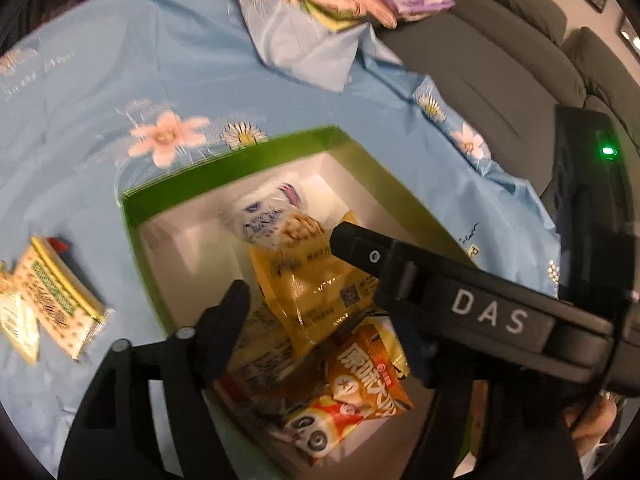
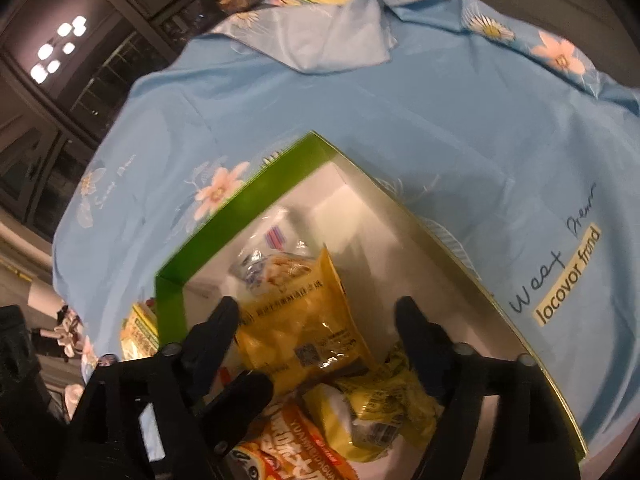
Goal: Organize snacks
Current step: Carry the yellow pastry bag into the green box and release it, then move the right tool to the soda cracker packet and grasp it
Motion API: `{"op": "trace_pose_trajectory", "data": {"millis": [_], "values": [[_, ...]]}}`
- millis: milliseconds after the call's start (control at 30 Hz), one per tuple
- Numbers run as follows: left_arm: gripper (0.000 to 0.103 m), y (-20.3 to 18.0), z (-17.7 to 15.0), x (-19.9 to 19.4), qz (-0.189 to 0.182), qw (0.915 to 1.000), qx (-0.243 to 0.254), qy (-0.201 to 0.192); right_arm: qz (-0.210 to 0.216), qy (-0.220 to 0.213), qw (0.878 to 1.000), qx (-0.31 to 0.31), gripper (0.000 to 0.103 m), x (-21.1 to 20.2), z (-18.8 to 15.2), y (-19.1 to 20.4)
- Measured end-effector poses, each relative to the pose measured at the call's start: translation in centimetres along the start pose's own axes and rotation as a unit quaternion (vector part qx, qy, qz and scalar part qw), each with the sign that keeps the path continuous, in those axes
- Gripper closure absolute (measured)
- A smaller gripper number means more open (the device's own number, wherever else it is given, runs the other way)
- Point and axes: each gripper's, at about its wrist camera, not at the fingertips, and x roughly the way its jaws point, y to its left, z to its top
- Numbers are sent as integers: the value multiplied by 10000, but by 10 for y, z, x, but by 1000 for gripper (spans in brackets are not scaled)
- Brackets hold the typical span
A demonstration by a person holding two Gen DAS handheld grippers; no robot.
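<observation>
Both grippers (image 1: pixel 320 312) (image 2: pixel 318 312) over snack box (image 1: pixel 224 178)

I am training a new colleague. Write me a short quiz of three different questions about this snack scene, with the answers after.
1. True or false: the green box already holds several snack packets.
2. Which packet lies between the fingers of the right tongs?
A. the yellow packet
B. the panda packet
C. the packets on the blue floral cloth
3. Fill in: outside the box, the cream and green packets lie on the ____ cloth.

Key: 1 true; 2 A; 3 blue floral. Both tongs, also the left tongs, stand open above the box and grip nothing.
</observation>
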Motion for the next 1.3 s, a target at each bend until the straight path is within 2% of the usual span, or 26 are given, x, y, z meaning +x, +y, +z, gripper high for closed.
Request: {"op": "trace_pose_trajectory", "data": {"millis": [100, 200, 333, 400, 500, 567, 667, 767, 867, 1000, 1100, 1233, 1300], "values": [[18, 11, -5, -24, 135, 9995, -107, -247, -121, -210, 9995, -182, 13, -7, -1, 10], [18, 26, -13, -50, 256, 9976, -307, -569, -131, -297, 9989, -353, 11, -12, -3, 21], [12, 55, -34, -93, 641, 9904, -716, -992, -84, -402, 9965, -734, 10, -16, -9, 43], [5, 76, -50, -116, 1000, 9838, -943, -1148, 40, -386, 9949, -926, 10, -17, -12, 54], [3, 106, -71, -144, 1530, 9714, -1276, -1292, 225, -389, 9923, -1159, 10, -22, -19, 70], [1, 132, -92, -163, 1895, 9589, -1615, -1363, 346, -410, 9900, -1302, 10, -25, -24, 82], [1, 170, -118, -180, 2221, 9421, -2099, -1380, 587, -432, 9852, -1554, 10, -32, -34, 104], [1, 206, -142, -184, 2346, 9279, -2556, -1363, 945, -376, 9790, -1764, 10, -32, -45, 126], [1, 234, -166, -179, 2328, 9162, -2913, -1465, 1084, -116, 9741, -1983, 9, -18, -59, 154], [4, 261, -175, -157, 2218, 9174, -3124, -1077, 1076, 361, 9656, -2342, 10, 16, -84, 197], [4, 263, -174, -150, 2246, 9173, -3126, -1017, 763, 652, 9601, -2610, 10, 52, -97, 229], [4, 259, -175, -149, 2020, 9284, -2968, -960, 99, 620, 9439, -3241, 10, 102, -104, 259], [4, 256, -174, -152, 2192, 9262, -2886, -1036, -67, 534, 9370, -3453, 14, 116, -106, 263]]}}
